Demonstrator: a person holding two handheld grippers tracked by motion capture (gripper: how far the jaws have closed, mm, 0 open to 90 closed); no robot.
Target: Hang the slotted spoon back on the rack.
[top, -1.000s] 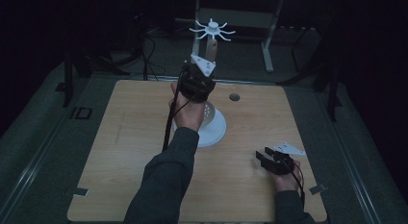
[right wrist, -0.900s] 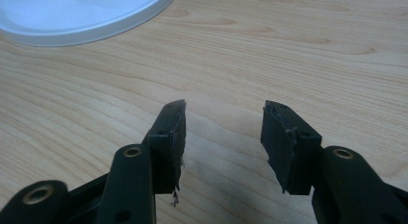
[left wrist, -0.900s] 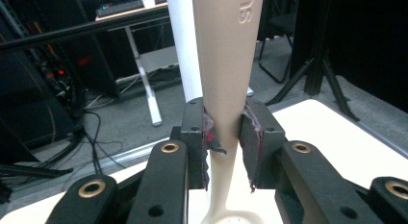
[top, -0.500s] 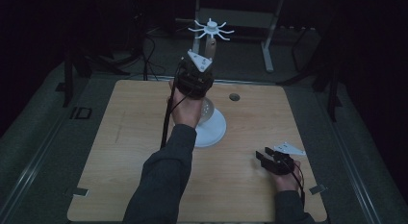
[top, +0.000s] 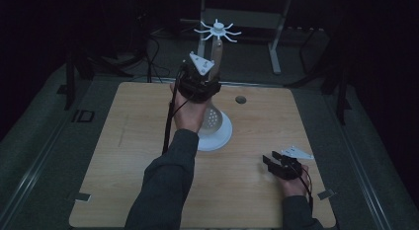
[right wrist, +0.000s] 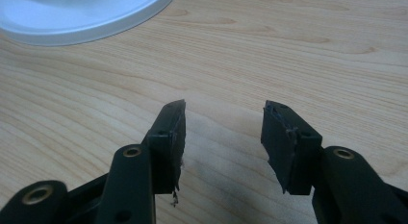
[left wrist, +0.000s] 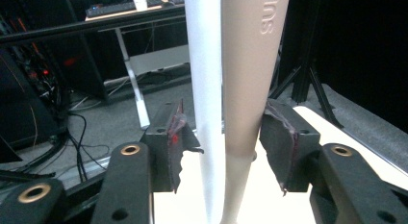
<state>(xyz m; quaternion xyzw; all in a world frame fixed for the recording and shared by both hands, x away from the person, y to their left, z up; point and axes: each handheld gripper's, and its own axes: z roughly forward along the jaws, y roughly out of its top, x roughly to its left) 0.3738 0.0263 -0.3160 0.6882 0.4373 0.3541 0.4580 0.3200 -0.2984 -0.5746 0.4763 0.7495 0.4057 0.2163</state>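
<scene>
Wooden desk point(top: 123, 156) with a pale grained top, standing on a grey floor mat point(top: 34, 156). A small dark round hole point(top: 240, 99) lies in the desk near its far edge. Two strips of grey tape point(top: 79, 196) mark the near corners, the second point(top: 324, 194) at the right. Behind the desk, a white-legged table point(top: 274, 42) stands in the dark background, with loose black cables point(top: 153, 47) on the floor to its left. The same cables point(left wrist: 82, 137) appear in the left gripper view, beside an equipment rack point(left wrist: 29, 65) with red lights.
</scene>
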